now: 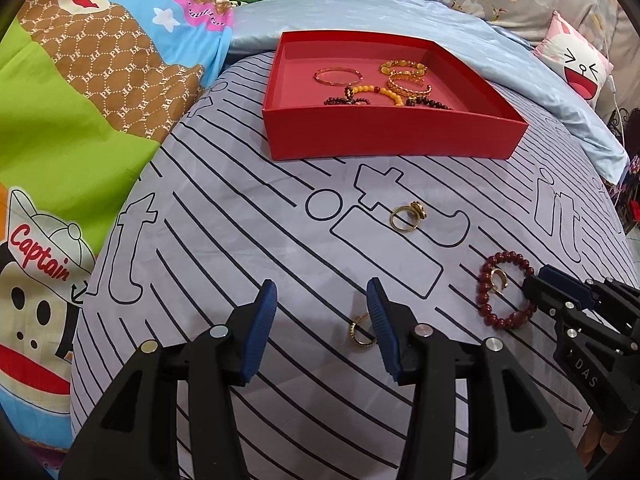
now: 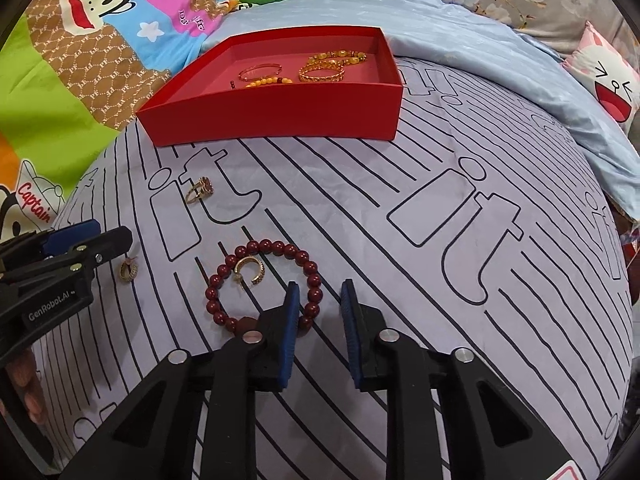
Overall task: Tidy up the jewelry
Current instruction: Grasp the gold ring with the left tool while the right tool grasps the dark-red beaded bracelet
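Bracelet of dark-red round beads [image 2: 264, 284] is straddled at its right rim by the nearer right gripper [image 2: 320, 292] — 1 pad inside, jaws narrowly apart, nothing held — while the left gripper [image 1: 322, 300] is held half-open, empty.

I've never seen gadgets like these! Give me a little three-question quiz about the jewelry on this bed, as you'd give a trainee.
1. True or false: the gold ring lies on the striped sheet, outside the red box.
2. What lies inside the loop of the dark red bead bracelet?
A. a gold hoop earring
B. a coin
C. a key
3. Which gripper has some of the bracelet's beads between its fingers?

Key
1. True.
2. A.
3. The right gripper. Its jaws stand apart, with the beads beside one pad.
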The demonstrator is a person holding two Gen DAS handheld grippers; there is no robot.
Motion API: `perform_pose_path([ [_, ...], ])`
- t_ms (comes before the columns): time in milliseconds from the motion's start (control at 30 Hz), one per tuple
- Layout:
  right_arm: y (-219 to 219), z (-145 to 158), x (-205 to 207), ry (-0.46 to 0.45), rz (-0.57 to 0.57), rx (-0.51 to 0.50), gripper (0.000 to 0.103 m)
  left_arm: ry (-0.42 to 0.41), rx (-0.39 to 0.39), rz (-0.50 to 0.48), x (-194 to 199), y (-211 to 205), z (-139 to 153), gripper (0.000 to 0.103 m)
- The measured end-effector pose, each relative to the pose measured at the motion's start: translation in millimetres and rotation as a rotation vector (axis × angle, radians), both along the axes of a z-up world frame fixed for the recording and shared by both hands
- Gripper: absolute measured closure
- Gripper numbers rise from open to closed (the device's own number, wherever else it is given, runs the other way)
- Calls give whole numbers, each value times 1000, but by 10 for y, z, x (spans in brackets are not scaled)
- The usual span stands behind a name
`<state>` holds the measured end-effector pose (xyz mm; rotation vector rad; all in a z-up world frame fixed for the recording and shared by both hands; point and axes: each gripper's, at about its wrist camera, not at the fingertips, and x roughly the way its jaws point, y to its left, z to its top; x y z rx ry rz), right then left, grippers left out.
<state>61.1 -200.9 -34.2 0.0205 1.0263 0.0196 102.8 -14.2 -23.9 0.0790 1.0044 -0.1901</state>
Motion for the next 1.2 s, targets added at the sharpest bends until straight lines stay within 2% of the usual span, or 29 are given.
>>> perform_pose_path([
  [67, -18, -2, -5, 0, -3, 7, 95, -1, 0, -5, 22, -26, -1, 56],
  [233, -31, -4, -8, 0, -3, 13, 95, 1, -1, -24, 107, -119, -21, 54],
  [300, -39, -3, -7, 0, -5, 19, 95, -7, -8, -37, 148, -178, -21, 48],
  [533, -55, -6, 2, 2, -3, 37, 95, 7, -14, -68, 336, -358, -120, 48],
  [800, -88, -8, 19, 4, -9, 63, 95, -28, -19, -90, 505, -480, -143, 49],
  [867, -96, -9, 22, 3, -9, 65, 95, -34, -23, -95, 512, -486, -138, 53],
  [1000, -98, -9, 38, 4, -8, 69, 95, -46, -28, -116, 497, -507, -128, 76],
  [1067, -95, -10, 43, 4, -8, 71, 95, -42, -40, -124, 486, -509, -124, 84],
  [1200, -103, -4, 34, 8, -12, 87, 95, -32, -64, -133, 467, -501, -118, 90],
])
